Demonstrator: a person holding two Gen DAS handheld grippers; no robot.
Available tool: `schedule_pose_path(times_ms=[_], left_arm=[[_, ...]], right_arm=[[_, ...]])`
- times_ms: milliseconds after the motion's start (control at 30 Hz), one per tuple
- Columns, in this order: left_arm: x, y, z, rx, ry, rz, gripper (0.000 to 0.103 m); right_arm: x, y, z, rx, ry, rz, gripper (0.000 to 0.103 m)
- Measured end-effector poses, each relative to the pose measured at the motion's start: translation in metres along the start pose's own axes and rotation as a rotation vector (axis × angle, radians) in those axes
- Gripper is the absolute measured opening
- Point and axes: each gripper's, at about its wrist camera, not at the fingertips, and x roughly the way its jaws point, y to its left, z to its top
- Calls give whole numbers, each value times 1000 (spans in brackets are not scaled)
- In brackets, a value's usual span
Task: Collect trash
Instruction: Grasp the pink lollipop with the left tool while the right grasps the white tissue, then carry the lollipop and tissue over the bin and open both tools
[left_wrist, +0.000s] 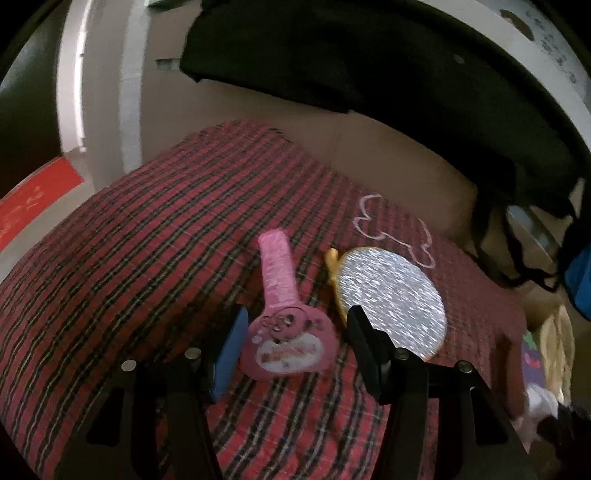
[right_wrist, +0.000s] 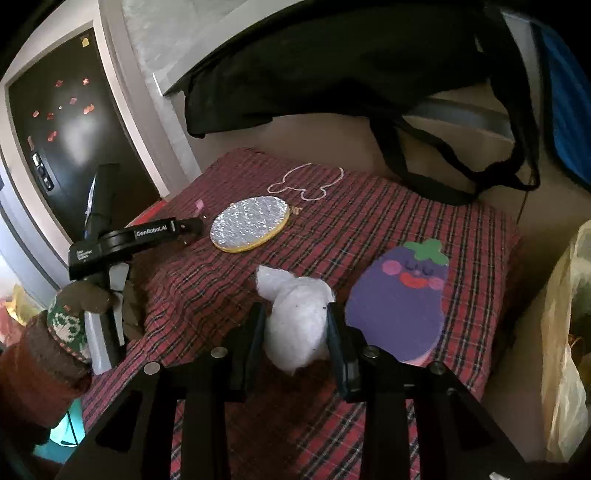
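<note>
A pink flat wrapper with a long neck (left_wrist: 282, 321) lies on the red plaid cloth (left_wrist: 147, 240). My left gripper (left_wrist: 295, 328) is open, its fingers on either side of the wrapper's wide end. My right gripper (right_wrist: 295, 325) is shut on a white crumpled tissue wad (right_wrist: 297, 317), held just over the plaid cloth (right_wrist: 388, 214). The left gripper's body also shows in the right wrist view (right_wrist: 147, 232), at the cloth's left edge. The wrapper is all but hidden in the right wrist view.
A round silver pad with a yellow rim (left_wrist: 391, 299) (right_wrist: 251, 223) lies beside the wrapper. A purple eggplant-shaped pad (right_wrist: 399, 299) lies right of the tissue. A black bag (right_wrist: 351, 74) hangs over the back. A yellowish plastic bag (right_wrist: 565, 332) stands at the right edge.
</note>
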Motion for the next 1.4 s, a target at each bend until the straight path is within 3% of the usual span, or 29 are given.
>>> schedule_pose_path(times_ms=[267, 333, 467, 667, 1100, 1400], left_arm=[[12, 3, 1, -12, 24, 48, 56], [10, 3, 0, -4, 33, 52, 50], [4, 0, -5, 15, 48, 43, 24], [-36, -10, -19, 67, -23, 41, 15], [-104, -6, -58, 74, -72, -113, 14], [-162, -52, -71, 143, -185, -175, 14]], right_arm=[[-4, -2, -9, 12, -2, 10, 30], [-5, -1, -11, 12, 0, 12, 30], [-8, 3, -12, 9, -3, 17, 30], [-14, 9, -19, 9, -8, 29, 30], [-25, 15, -33, 20, -8, 38, 30], [-54, 18, -24, -24, -89, 15, 30]])
